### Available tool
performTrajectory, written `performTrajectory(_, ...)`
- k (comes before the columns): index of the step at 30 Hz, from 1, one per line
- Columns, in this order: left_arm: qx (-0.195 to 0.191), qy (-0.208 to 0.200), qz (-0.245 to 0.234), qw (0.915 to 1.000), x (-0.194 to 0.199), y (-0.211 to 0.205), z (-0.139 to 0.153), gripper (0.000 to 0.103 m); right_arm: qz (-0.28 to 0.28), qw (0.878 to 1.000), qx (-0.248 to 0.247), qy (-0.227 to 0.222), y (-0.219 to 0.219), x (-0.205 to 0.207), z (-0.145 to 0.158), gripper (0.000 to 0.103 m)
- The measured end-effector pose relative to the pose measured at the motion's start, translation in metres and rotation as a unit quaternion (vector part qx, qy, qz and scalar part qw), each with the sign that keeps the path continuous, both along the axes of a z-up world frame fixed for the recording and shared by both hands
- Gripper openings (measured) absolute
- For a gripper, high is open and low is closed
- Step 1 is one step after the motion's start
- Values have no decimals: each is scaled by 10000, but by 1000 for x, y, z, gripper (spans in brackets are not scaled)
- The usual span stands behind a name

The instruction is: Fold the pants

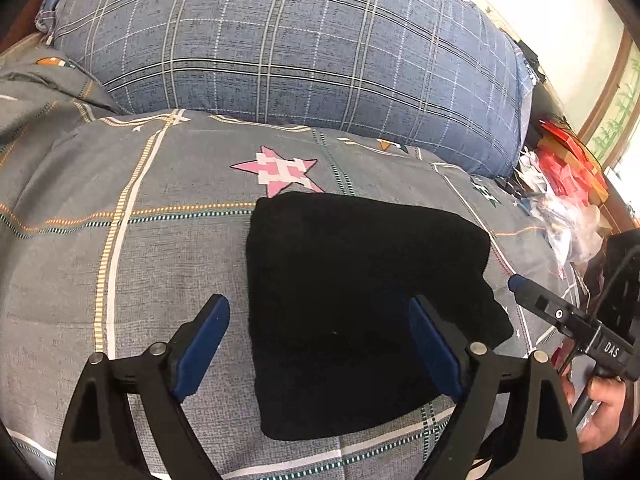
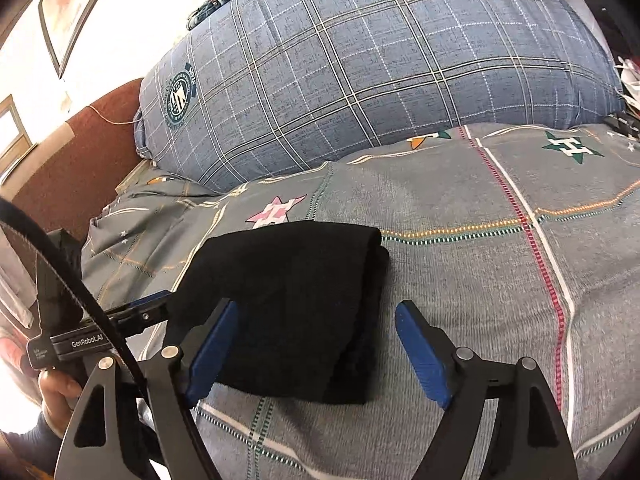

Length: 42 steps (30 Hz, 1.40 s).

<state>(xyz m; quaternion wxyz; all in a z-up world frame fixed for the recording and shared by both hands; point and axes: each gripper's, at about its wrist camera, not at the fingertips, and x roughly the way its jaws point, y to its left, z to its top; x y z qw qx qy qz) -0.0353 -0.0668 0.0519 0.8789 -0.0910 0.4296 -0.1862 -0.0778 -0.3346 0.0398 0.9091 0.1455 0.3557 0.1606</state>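
Observation:
The black pants (image 1: 360,304) lie folded into a compact rectangle on the grey patterned bedspread (image 1: 160,264). They also show in the right wrist view (image 2: 292,300), with the folded edge on the right. My left gripper (image 1: 320,312) is open and empty, held just above the near left part of the pants. My right gripper (image 2: 316,316) is open and empty over the near right edge of the pants. The right gripper shows at the right of the left wrist view (image 1: 560,312). The left gripper shows at the left of the right wrist view (image 2: 120,316).
A large blue plaid pillow (image 1: 288,48) lies behind the pants, also in the right wrist view (image 2: 380,60). Red boxes and plastic bags (image 1: 568,184) are piled at the bed's right side. A brown headboard (image 2: 80,160) stands at the left.

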Motion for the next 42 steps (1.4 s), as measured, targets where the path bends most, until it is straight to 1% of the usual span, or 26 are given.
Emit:
performTrajectory(4,-117,37,93,9999,3,7,-4,89,83,9998,20,198,1,15,-12,85)
performTrajectory(6,-113,86,128,9998,5,9,-8,90,72,9995,47,300,0,21,-21,85)
performTrajectory(11,-162,188,150,9996,10,12,-17,90,155,9991,17,385,4,23,-33,85)
performTrajectory(19,-240,268,214,9991,17,11,-25,94,231,9988,-118,407,13,27,-39,85)
performTrajectory(25,-238,302,222,9990,22,9,-28,97,158,9987,-229,416,21,32,-39,92)
performTrajectory(34,-330,360,135,9987,27,-2,-37,100,190,9989,-197,389,25,38,-41,92)
performTrajectory(40,-294,258,108,9992,27,-5,-39,103,190,9991,-176,344,29,42,-41,92)
performTrajectory(42,-305,229,93,9992,26,-5,-40,103,198,9990,-247,307,32,41,-41,88)
